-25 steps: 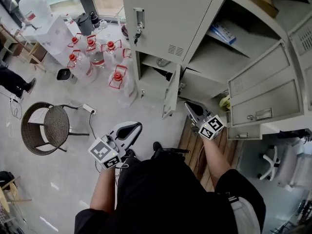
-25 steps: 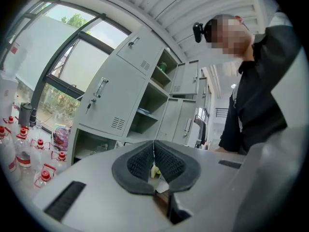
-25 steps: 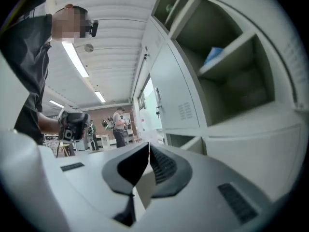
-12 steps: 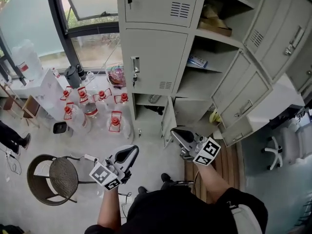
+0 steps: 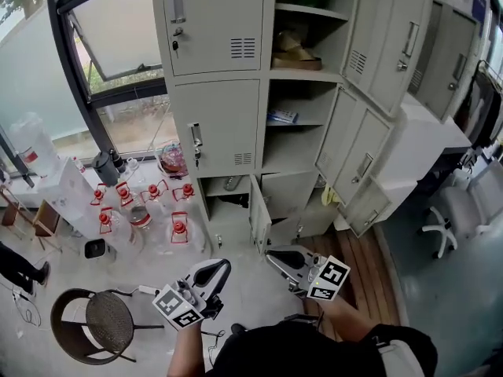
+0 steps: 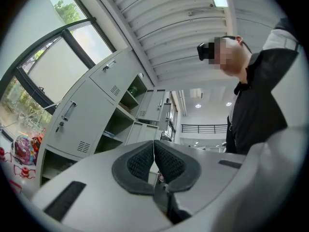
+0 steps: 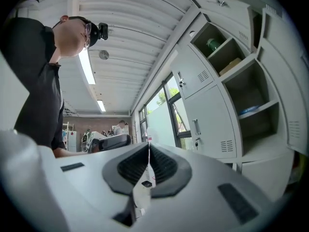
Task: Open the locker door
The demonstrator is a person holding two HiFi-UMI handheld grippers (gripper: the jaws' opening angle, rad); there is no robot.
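Observation:
The grey locker bank (image 5: 236, 93) stands ahead of me. Its left column has two closed doors, the upper (image 5: 212, 22) and the middle one (image 5: 218, 128), whose handle (image 5: 196, 140) has a key below it. The small bottom door (image 5: 258, 217) hangs ajar. The right column's doors (image 5: 393, 38) are swung wide, showing shelves. My left gripper (image 5: 221, 267) and right gripper (image 5: 272, 256) are held low, well short of the lockers, both shut on nothing. The left gripper view shows its pads (image 6: 140, 161) touching. In the right gripper view the pads (image 7: 161, 164) meet too, with the closed door (image 7: 212, 124) beyond.
Several water jugs with red caps (image 5: 141, 210) crowd the floor left of the lockers, below a window (image 5: 118, 38). A wicker chair (image 5: 102, 320) stands at lower left. A white office chair (image 5: 456, 210) and a white counter (image 5: 424, 132) are on the right.
The head view has tilted up, so the upper locker rows now show. Both grippers sit lower in the picture and stay shut.

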